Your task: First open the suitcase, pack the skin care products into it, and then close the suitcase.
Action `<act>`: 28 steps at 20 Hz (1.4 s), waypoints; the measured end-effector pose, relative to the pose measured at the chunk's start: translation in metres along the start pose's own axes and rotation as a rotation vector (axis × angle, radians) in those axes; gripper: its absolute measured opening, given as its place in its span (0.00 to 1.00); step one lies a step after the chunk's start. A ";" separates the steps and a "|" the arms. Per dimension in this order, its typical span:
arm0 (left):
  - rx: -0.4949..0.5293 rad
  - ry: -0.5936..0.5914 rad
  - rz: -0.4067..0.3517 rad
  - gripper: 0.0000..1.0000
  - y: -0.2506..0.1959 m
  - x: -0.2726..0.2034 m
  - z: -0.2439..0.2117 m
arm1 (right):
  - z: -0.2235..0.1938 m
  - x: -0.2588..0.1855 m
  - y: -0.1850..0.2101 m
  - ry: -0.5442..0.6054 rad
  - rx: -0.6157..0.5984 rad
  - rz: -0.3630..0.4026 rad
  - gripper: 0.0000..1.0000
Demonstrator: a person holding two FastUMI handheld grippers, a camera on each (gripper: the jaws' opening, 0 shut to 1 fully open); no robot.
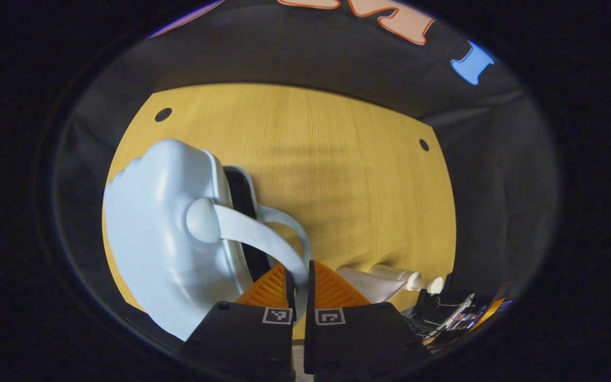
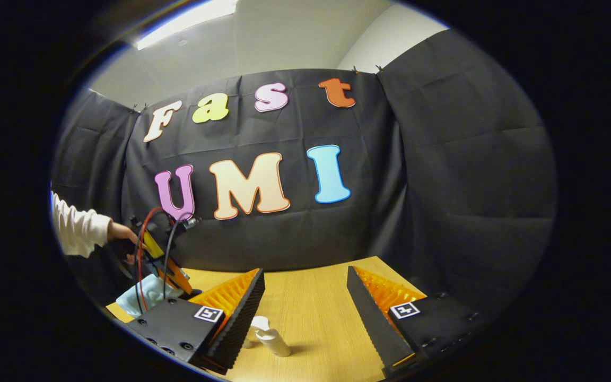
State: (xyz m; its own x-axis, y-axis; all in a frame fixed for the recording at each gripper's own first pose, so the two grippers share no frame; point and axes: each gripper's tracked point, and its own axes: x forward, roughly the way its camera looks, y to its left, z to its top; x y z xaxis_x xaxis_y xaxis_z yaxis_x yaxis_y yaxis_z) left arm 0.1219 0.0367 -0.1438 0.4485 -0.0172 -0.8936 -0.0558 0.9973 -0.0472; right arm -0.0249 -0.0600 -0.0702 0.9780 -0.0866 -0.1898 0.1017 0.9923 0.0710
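Left tongs (image 1: 299,284) clamp suitcase handle (image 1: 263,236), tips hidden

suitcase (image 1: 167,239) on table (image 1: 337,185), tubes (image 1: 390,281) perhaps just right

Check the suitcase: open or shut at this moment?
Partly open. In the left gripper view a dark gap shows between the two shells of the suitcase, while the left tool is shut on its handle.
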 end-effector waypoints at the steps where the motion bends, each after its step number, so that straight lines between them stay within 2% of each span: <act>1: -0.008 -0.015 -0.011 0.01 0.004 -0.021 0.001 | 0.001 -0.001 0.005 0.001 -0.004 0.010 0.98; 5: -0.046 -0.090 -0.036 0.01 0.039 -0.091 0.007 | 0.004 -0.002 0.024 -0.008 -0.019 0.042 0.98; 8: -0.085 -0.152 -0.022 0.02 0.082 -0.136 0.009 | 0.004 -0.003 0.043 -0.013 -0.035 0.069 0.96; 14: -0.121 -0.220 0.114 0.01 0.202 -0.199 -0.007 | -0.001 -0.002 0.084 -0.016 -0.040 0.112 0.98; 19: -0.191 -0.288 0.117 0.01 0.271 -0.212 -0.019 | -0.009 0.000 0.116 -0.001 -0.049 0.139 0.96; 22: -0.205 -0.291 0.169 0.01 0.325 -0.205 -0.032 | -0.012 -0.002 0.133 0.004 -0.051 0.148 0.98; 24: -0.224 -0.297 0.191 0.01 0.359 -0.196 -0.037 | -0.011 -0.002 0.142 0.004 -0.044 0.149 0.96; 28: -0.320 -0.312 0.139 0.00 0.412 -0.163 -0.054 | -0.010 0.000 0.152 0.010 -0.043 0.133 0.98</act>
State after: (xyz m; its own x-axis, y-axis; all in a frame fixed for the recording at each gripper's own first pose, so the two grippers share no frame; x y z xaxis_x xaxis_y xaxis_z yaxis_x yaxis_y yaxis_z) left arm -0.0226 0.4466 -0.0414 0.6617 0.1859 -0.7264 -0.3845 0.9158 -0.1158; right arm -0.0113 0.0920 -0.0696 0.9804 0.0470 -0.1911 -0.0372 0.9978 0.0546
